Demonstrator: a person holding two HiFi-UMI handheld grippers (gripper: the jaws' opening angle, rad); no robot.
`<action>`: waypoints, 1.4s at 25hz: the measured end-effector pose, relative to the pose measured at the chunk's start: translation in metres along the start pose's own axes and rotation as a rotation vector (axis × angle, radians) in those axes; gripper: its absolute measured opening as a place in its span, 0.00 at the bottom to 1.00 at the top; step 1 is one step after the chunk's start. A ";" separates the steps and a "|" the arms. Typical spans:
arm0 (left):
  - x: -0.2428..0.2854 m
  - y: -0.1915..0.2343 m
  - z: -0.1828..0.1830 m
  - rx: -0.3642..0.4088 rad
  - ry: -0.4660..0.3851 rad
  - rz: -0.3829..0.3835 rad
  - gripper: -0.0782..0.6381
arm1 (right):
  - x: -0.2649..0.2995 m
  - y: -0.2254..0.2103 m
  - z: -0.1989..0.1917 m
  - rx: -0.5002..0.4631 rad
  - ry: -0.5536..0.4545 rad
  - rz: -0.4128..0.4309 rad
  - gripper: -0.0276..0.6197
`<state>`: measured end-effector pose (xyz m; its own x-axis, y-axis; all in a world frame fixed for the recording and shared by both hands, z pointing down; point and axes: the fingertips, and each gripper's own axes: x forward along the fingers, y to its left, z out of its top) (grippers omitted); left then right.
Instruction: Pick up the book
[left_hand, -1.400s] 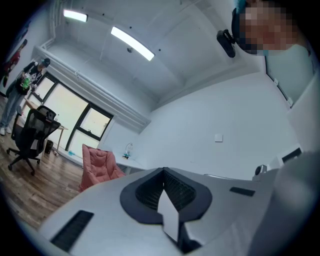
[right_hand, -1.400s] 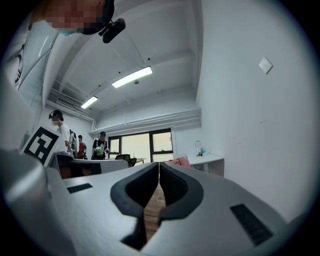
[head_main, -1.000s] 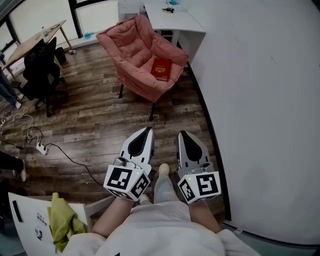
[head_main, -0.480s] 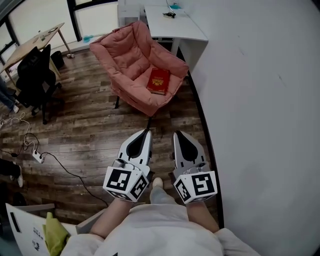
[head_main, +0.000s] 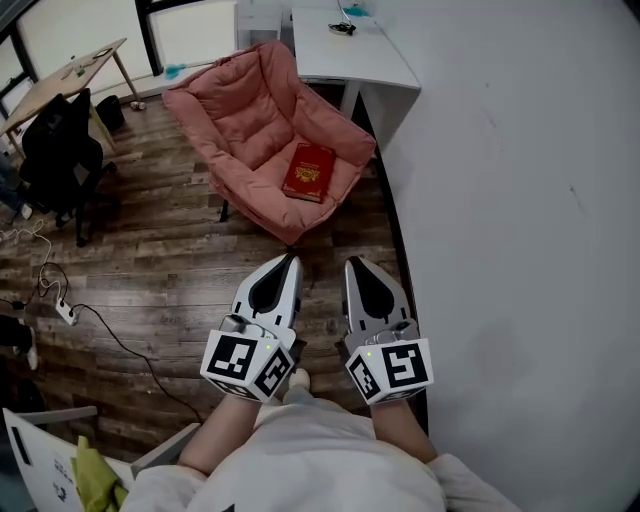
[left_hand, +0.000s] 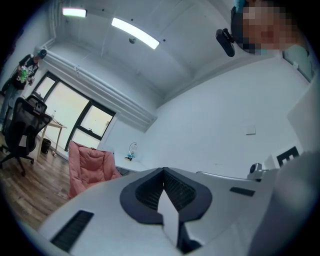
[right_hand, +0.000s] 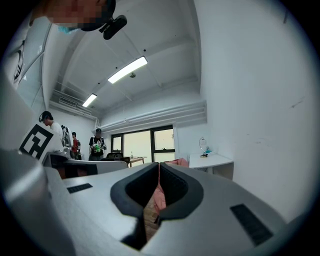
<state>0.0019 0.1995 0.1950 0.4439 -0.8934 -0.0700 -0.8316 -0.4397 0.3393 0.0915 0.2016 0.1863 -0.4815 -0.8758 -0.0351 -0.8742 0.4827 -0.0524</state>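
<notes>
Plank floor (head_main: 160, 270), padded armchair (head_main: 240, 120) cradling flat red book (head_main: 308, 171); left tool (head_main: 291, 258), right tool (head_main: 354, 261) clenched.

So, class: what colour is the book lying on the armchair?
Red, with gold on the cover. The book shows best in the head view.

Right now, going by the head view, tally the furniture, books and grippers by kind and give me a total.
Pink armchair: 1
Black office chair: 1
Tables: 2, white table, wooden table
Red book: 1
Grippers: 2, left gripper, right gripper, both shut
Total: 7
</notes>
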 end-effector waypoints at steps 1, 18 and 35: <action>0.004 0.001 -0.002 -0.002 0.004 0.006 0.11 | 0.003 -0.005 -0.001 0.003 0.005 0.002 0.09; 0.044 0.013 0.000 0.002 0.004 0.035 0.11 | 0.039 -0.034 -0.008 0.028 0.024 0.031 0.09; 0.125 0.052 0.008 0.013 -0.002 -0.032 0.11 | 0.115 -0.072 -0.009 0.003 0.003 0.002 0.09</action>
<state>0.0116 0.0645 0.1966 0.4696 -0.8790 -0.0820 -0.8214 -0.4691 0.3245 0.0983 0.0666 0.1948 -0.4837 -0.8747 -0.0319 -0.8729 0.4847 -0.0555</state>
